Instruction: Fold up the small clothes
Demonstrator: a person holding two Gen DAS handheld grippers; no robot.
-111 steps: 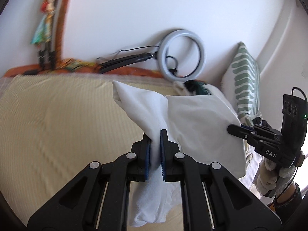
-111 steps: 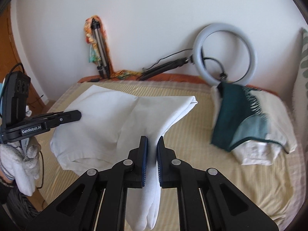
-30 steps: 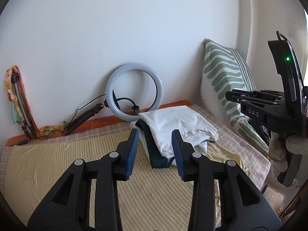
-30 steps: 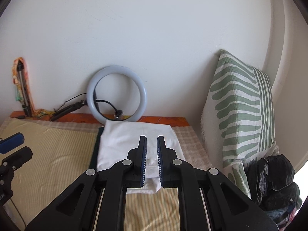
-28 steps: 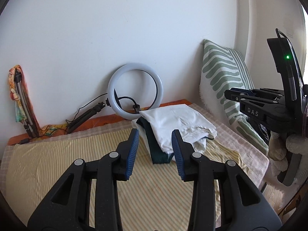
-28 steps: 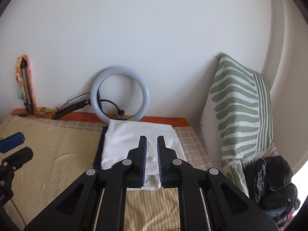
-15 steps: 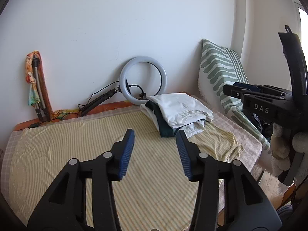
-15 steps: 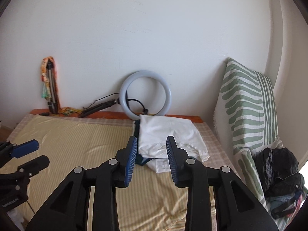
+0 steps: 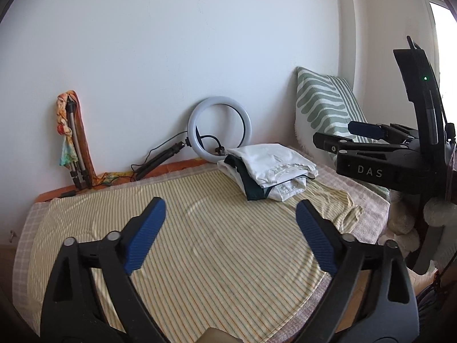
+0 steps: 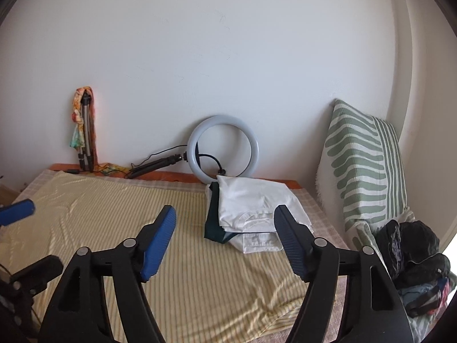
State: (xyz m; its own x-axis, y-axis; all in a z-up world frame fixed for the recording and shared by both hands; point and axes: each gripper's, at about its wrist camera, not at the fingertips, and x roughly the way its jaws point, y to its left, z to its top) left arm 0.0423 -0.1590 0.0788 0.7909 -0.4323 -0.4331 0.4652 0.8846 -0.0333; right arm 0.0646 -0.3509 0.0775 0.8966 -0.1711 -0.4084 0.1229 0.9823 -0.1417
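Left tongs (image 9: 230, 217) and right tongs (image 10: 224, 225) spread wide, empty, level above bedspread (image 9: 217, 245), folded clothes (image 10: 254, 203) beyond.

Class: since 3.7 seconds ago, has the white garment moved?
Yes. The white garment went from the grippers over mid-bed to the folded pile beside the ring light, at the bed's far right.

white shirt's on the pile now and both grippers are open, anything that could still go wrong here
The white shirt sits askew on the stack, overhanging the dark green garment, so it could slide or unfold. The ring light and its cable sit right behind the pile; reaching there might snag the cable.
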